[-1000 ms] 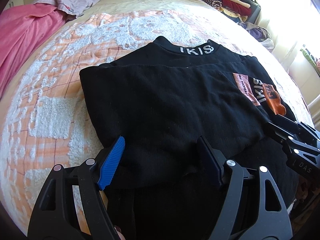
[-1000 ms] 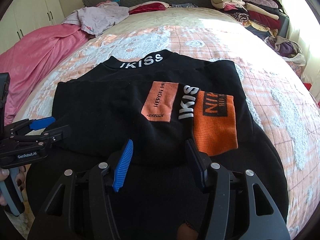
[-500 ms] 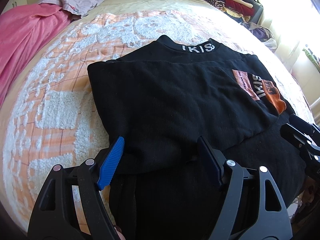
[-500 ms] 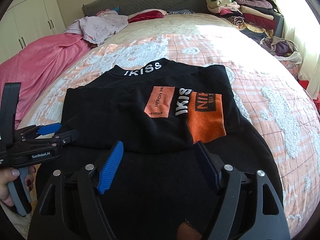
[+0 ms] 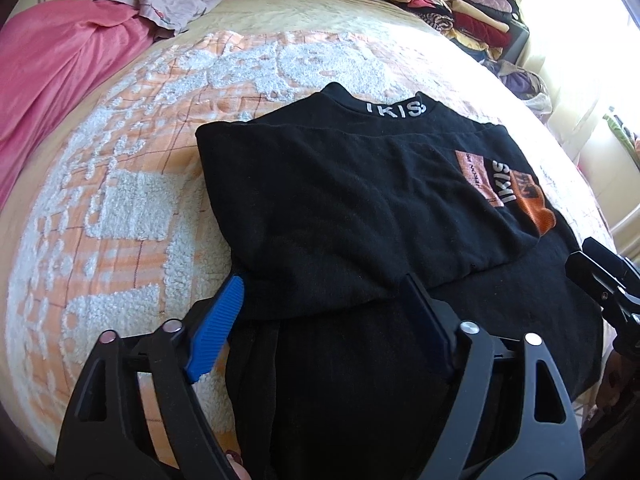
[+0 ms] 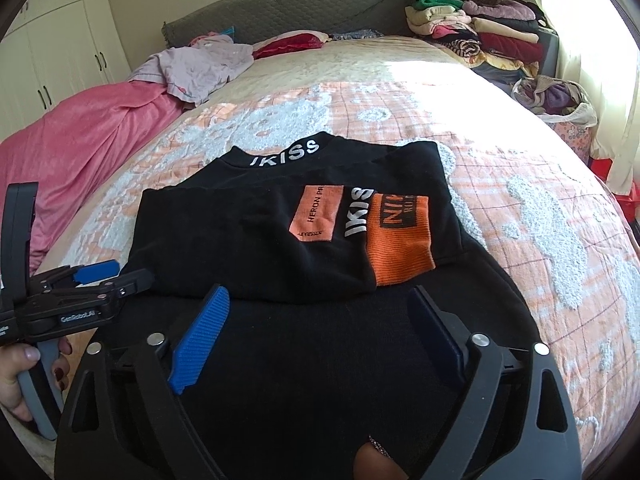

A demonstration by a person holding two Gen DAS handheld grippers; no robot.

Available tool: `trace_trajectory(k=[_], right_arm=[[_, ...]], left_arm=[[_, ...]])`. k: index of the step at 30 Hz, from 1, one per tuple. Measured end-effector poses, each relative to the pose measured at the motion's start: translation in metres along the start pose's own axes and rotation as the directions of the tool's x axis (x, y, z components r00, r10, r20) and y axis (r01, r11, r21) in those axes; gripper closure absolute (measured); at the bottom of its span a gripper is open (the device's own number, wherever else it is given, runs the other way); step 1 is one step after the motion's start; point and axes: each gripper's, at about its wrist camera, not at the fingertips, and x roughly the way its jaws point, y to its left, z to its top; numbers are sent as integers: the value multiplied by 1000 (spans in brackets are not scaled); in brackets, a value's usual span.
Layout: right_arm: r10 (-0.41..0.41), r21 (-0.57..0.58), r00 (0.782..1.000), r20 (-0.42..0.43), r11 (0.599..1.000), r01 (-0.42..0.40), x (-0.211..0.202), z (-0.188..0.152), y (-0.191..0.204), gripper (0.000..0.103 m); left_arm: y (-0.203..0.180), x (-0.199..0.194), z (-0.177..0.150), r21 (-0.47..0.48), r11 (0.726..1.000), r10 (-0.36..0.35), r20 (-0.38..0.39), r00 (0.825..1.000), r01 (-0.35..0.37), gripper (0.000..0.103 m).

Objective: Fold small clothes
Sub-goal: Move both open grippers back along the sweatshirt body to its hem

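A black sweatshirt (image 5: 360, 208) with a white "IKISS" collar lies flat on the bed, and the same sweatshirt (image 6: 280, 240) shows its sleeves folded across the chest, orange patches facing up. My left gripper (image 5: 320, 284) hovers over the near edge of the folded layer. Its jaws are opening and the pads press on nothing; the cloth only lies beneath them. My right gripper (image 6: 318, 294) hangs over the lower body of the garment, jaws also opening wide with nothing held. From the right wrist view the left gripper (image 6: 116, 276) sits at the garment's left edge.
A pink blanket (image 6: 80, 140) and a lilac garment (image 6: 200, 64) lie at the bed's far left. A pile of folded clothes (image 6: 480, 36) stands at the far right by the window. The orange and white bedspread (image 5: 120, 200) surrounds the sweatshirt.
Both grippers drew back from the folded layer and rose a little. The right jaws spread much wider, the left slightly. The folded sleeves stay flat on the chest.
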Motion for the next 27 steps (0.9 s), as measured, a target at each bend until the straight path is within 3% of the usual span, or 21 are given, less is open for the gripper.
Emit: trace_trajectory(k=[5, 7, 11, 13, 27], right_arm=[[-4, 11, 1000, 18, 1000, 4, -7, 1, -2, 8], [-6, 15, 1000, 23, 1000, 6, -10, 2, -3, 8], [-3, 30, 999, 34, 1000, 2, -16, 2, -5, 5], [-5, 38, 999, 42, 999, 4, -20, 2, -7, 5], [0, 26, 996, 88, 1000, -2, -47, 5, -12, 5]], left_arm=[[4, -16, -1, -32, 999, -11, 31, 999, 12, 23], [4, -23, -1, -39, 999, -10, 45, 999, 12, 16], [7, -32, -1, -62, 998, -24, 66, 998, 28, 16], [8, -36, -1, -72, 997, -17, 75, 997, 23, 10], [5, -63, -2, -60, 998, 3, 133, 991, 5, 9]])
